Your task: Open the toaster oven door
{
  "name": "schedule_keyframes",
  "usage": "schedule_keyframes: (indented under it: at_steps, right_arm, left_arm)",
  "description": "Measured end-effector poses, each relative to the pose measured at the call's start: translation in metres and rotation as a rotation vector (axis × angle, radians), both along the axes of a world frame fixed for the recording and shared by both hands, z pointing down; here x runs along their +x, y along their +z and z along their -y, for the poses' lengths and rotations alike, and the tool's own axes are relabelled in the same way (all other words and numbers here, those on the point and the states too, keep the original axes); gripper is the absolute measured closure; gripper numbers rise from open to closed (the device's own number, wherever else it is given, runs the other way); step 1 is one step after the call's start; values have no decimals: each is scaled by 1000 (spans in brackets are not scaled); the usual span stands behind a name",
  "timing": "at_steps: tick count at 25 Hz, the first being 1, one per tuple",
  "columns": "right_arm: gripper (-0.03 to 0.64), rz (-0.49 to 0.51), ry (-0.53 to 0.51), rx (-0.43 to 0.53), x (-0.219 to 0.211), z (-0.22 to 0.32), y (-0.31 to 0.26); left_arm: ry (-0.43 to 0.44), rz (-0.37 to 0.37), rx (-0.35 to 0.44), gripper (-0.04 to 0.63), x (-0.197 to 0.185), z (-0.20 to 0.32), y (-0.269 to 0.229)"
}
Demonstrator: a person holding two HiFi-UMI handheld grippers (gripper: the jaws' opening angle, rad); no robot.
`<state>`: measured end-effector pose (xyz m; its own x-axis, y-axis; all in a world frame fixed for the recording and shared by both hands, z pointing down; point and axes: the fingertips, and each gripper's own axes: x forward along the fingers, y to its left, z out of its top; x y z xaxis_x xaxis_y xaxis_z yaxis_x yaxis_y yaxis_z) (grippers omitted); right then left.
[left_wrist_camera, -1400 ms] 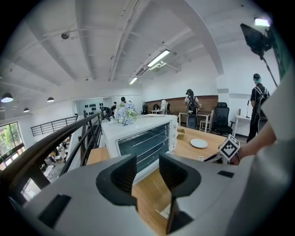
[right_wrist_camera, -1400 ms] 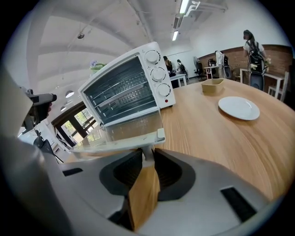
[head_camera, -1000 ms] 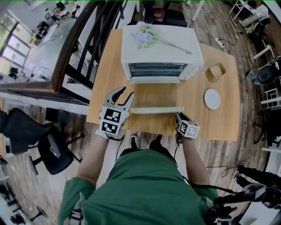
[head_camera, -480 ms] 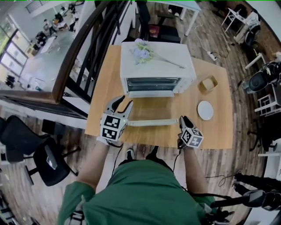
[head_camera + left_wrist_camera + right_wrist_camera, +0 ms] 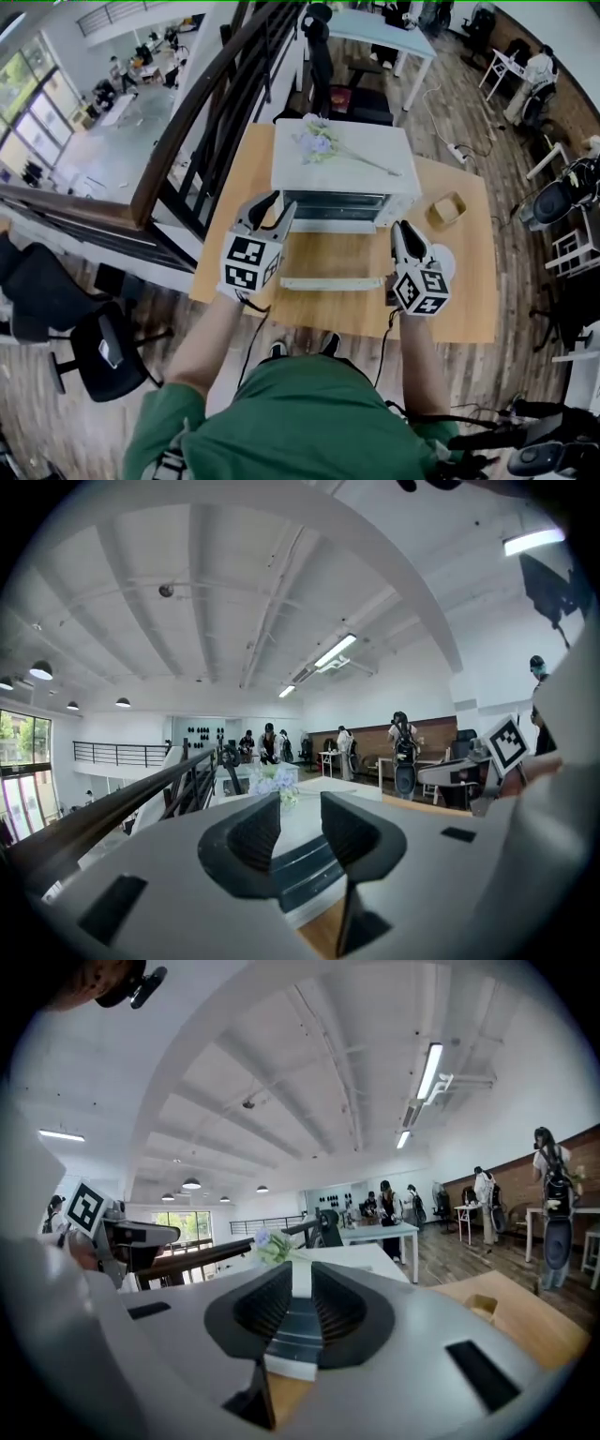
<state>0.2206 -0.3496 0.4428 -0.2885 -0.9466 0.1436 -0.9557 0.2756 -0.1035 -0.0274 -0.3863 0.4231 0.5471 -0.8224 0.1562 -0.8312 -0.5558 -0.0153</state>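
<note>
The white toaster oven stands at the back of the wooden table with flowers on its top. Its door hangs down flat towards me, the handle bar nearest me. My left gripper is raised over the oven's front left corner, open and empty; its jaws have just been closing a little. My right gripper is raised by the oven's front right corner, jaws just closing to a narrow gap with nothing between them. Both gripper views look level across the oven and flowers.
A white plate lies right of the door, partly behind my right gripper. A small wooden box sits behind it. A dark railing runs along the table's left side. A black chair stands at lower left.
Both grippers have lifted away from the ends of the door's handle bar, the right one much more. The right jaws have narrowed. The door stays flat.
</note>
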Motion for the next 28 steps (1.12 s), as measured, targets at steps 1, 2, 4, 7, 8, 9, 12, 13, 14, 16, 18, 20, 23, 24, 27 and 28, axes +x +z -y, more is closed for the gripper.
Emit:
schedule_keyframes:
  at_steps: [1,2,4,7,8,9,12,13,14,16,18,20,23,24,27,28]
  right_arm:
    - [537,5,-8,26,-3,1,-13]
    - [541,12,-15,51,-7,1,-25]
    - [547,25,-32,92,-13,4,-46]
    - [551,33,-71,136,-21,11,-69]
    - [551,28,-82,146,-23,12,-74]
    - [551,21,-89,153,-24,13,-78]
    - [551,13,-99,177,-22,14,-89]
    - [551,14,-103,187,-22,16,-94]
    - [551,15,-106,197,-22,18,-98]
    - [551,11,-113,212,-21,19,-105]
    - [551,9,-120,221,-21,19,-109]
    - [551,11,-128,227,-22,18,-111]
    - [551,4,-146,232,-26,17,-112]
    - [551,3,-152,232,-27,17,-112]
    - [551,15,-167,231,-29,19,-112]
    - [551,21,-171,232,-29,20,-112]
  left_arm:
    - [-9,-15,14,449,-1,1,-9]
    - [-17,-29,28,454,-2,2,-18]
    - [-38,-48,52,459,-4,4,-34]
    - [-87,-53,84,462,-8,10,-51]
    - [-102,-54,92,462,-10,11,-55]
    - [-114,-59,96,462,-11,12,-58]
    - [-130,-81,97,462,-11,13,-67]
    - [-133,-88,99,462,-11,14,-71]
    - [-136,-94,104,462,-11,14,-75]
    - [-145,-102,110,462,-11,13,-81]
    - [-156,-112,108,462,-12,10,-83]
    - [-171,-130,97,462,-15,7,-81]
    - [-191,-147,81,463,-17,6,-77]
    - [-196,-148,80,463,-18,6,-76]
    - [-210,-158,85,463,-18,7,-78]
    - [-214,-162,87,463,-19,6,-78]
